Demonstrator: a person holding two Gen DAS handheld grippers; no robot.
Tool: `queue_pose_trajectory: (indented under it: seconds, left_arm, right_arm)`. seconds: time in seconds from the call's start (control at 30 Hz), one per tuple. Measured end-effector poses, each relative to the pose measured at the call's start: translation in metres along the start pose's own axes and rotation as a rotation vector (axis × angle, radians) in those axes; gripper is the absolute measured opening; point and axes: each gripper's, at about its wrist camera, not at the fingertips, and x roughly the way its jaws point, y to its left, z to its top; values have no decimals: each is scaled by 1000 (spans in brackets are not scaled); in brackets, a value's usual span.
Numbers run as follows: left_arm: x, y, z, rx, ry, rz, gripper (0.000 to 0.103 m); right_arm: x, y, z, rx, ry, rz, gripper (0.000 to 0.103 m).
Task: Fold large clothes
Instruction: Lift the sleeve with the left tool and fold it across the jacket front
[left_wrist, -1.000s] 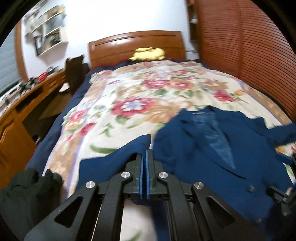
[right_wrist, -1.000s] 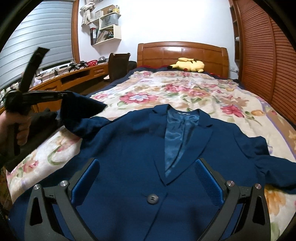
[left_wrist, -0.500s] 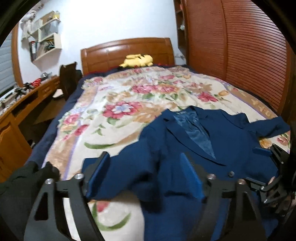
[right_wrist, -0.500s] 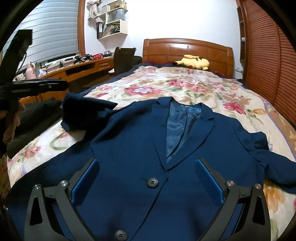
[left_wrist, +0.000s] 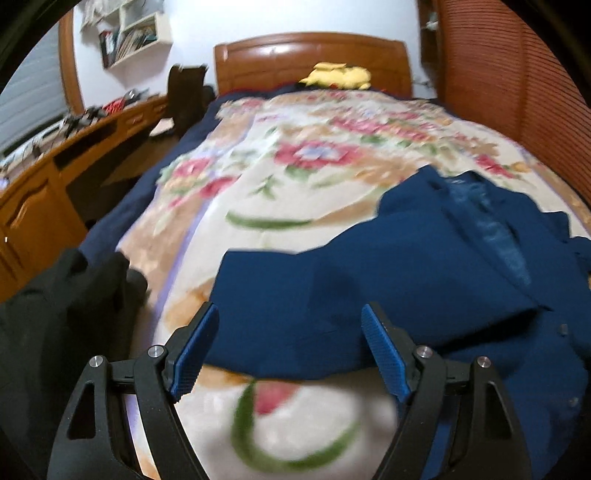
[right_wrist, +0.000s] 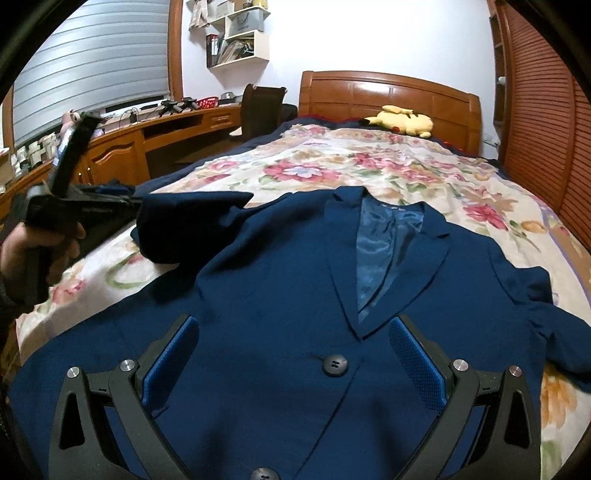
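A dark blue blazer (right_wrist: 288, 280) lies front up on the floral bedspread (right_wrist: 369, 166), lapels open over a shiny lining. Its left sleeve (left_wrist: 295, 291) rests bent across the blanket; the same sleeve (right_wrist: 192, 221) shows in the right wrist view. My left gripper (left_wrist: 290, 332) is open, low over the sleeve's near edge, with cloth between the jaws but no pad pressing it. A hand (right_wrist: 37, 251) holds that left gripper (right_wrist: 85, 206) at the bed's left side. My right gripper (right_wrist: 293, 332) hovers open above the blazer's front, near its top button (right_wrist: 335, 364).
A black garment (left_wrist: 62, 314) is heaped at the bed's near left edge. A yellow plush toy (right_wrist: 402, 120) lies by the wooden headboard (right_wrist: 388, 92). A wooden desk (right_wrist: 147, 136) and a chair (right_wrist: 262, 110) stand left; slatted wooden doors (right_wrist: 546, 110) line the right.
My left gripper opened and let go of the sleeve, then sank toward the bed. The sleeve now lies on the blanket. The right gripper hardly moved.
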Motion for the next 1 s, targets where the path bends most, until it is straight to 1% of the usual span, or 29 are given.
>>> queue_pose_trajectory:
  seconds: [0.17, 0.3, 0.4, 0.47, 0.57, 0.63, 0.67, 0.73, 0.77, 0.83, 0.87, 0.9, 1.0]
  left_arm:
    - [31, 23, -8, -30, 58, 55, 80]
    - [49, 36, -11, -58, 100, 69, 80]
    - [64, 42, -16, -65, 150, 78, 80]
    - [73, 45, -20, -74, 185, 65, 80]
    - [76, 50, -21, -115, 197, 34, 80]
    - [76, 50, -21, -122, 204, 18, 79]
    - [76, 48, -20, -117, 206, 0, 74]
    - [75, 46, -19, -114, 214, -39, 50]
    - [74, 42, -18, -95, 221, -40, 44]
    - [68, 30, -13, -33, 226, -32, 16]
    - [63, 26, -10, -16, 221, -18, 13]
    - [54, 21, -6, 1, 202, 3, 12]
    - [15, 3, 13, 24, 86, 2, 12]
  right_arm:
    - [9, 2, 1, -8, 16, 7, 102]
    - [13, 4, 2, -16, 25, 9, 102]
    - [16, 6, 2, -23, 31, 7, 102]
    - [18, 7, 1, -28, 35, 5, 102]
    - [18, 8, 1, -31, 38, 7, 102]
    - [17, 8, 1, -31, 39, 7, 102]
    - [17, 8, 1, -31, 39, 7, 102]
    - [17, 9, 1, -31, 39, 7, 102]
    - [16, 9, 1, -31, 39, 7, 102]
    - [15, 9, 0, -33, 39, 9, 102]
    - [13, 8, 0, -34, 38, 8, 102]
    - [12, 8, -1, -36, 37, 7, 102]
    - [5, 4, -1, -44, 29, -1, 102]
